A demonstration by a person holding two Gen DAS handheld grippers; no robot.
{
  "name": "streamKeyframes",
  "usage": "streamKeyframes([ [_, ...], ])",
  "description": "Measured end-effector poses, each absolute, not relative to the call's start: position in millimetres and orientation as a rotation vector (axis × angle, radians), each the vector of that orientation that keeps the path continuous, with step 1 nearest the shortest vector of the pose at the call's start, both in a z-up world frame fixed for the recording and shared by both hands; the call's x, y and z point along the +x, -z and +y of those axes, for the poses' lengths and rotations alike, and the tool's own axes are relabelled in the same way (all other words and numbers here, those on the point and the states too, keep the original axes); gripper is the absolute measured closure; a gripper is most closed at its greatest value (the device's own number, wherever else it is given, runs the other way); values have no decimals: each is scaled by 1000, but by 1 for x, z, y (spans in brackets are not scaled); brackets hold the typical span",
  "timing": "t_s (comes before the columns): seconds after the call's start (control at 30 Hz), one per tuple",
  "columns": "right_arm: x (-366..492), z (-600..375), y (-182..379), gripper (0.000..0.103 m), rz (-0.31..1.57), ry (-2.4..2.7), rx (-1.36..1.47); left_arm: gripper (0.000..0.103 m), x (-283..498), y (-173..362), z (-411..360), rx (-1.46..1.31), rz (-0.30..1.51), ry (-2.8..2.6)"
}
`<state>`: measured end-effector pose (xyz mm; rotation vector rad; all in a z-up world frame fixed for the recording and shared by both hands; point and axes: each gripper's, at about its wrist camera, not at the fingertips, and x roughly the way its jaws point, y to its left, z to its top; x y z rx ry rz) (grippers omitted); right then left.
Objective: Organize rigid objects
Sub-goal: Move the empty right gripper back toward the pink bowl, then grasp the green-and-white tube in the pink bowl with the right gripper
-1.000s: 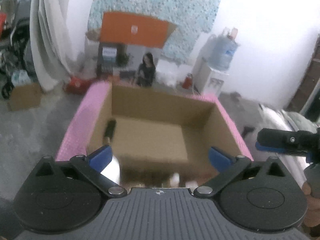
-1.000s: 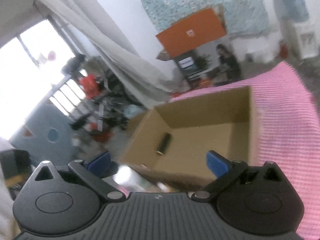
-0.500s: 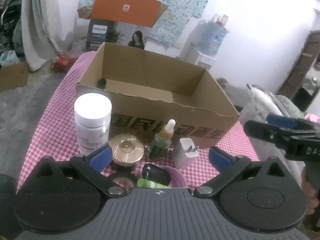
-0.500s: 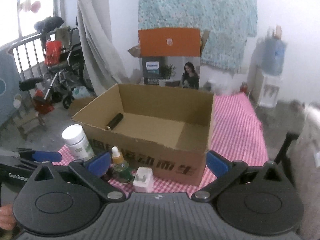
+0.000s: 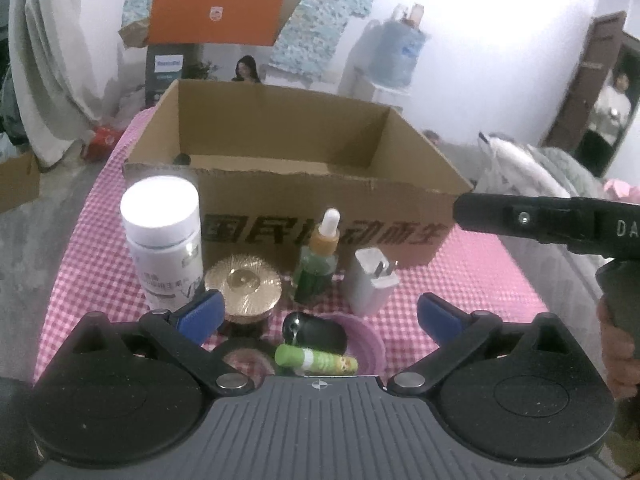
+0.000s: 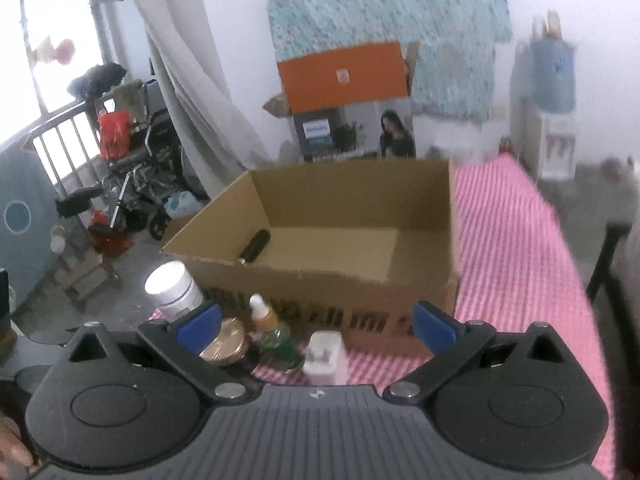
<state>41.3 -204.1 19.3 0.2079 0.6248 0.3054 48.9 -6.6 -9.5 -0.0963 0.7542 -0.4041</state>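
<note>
An open cardboard box (image 5: 320, 208) stands on the pink checked tablecloth (image 5: 472, 280), with a dark cylinder (image 6: 255, 246) lying inside at its left. In front of the box stand a white jar (image 5: 164, 240), a gold-lidded jar (image 5: 243, 286), a green dropper bottle (image 5: 320, 258) and a white charger plug (image 5: 372, 284). A pink dish (image 5: 360, 338) holds a black object (image 5: 316, 330) and a green tube (image 5: 316, 358). My left gripper (image 5: 320, 314) is open just above the dish. My right gripper (image 6: 316, 322) is open over the plug (image 6: 324, 354).
The right gripper's black body (image 5: 560, 220) reaches in from the right in the left wrist view, held by a hand (image 5: 618, 356). Beyond the table are an orange-lidded carton (image 5: 216, 16), a water dispenser (image 5: 394, 56), curtains (image 6: 192, 80) and a wheelchair (image 6: 136, 184).
Both grippers have pulled back from over the box toward the table's near edge and dropped lower; the row of small items has come into view in front of them. Both stayed open.
</note>
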Motion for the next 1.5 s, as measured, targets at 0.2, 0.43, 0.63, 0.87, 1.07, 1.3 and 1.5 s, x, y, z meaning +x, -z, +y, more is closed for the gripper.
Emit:
streamKeyframes([
  [0.2,45,-211,5,0,736,-324,342,0,46,18,-6,-82,789,410],
  [0.43,44,-206,22,2,780,-413,443,10,47,20,-16,-5,788,406],
  [0.63,54,-207,33,30,834,-464,556,34,52,28,-29,51,837,402],
  [0.87,57,-213,47,40,885,-515,686,57,54,36,-30,65,886,375],
  [1.07,56,-218,54,45,905,-526,730,69,50,34,-27,-2,926,423],
  [1.3,52,-229,63,49,919,-537,783,70,43,29,-42,33,925,465],
  [1.5,55,-239,73,56,938,-537,848,73,46,33,-56,63,945,494],
])
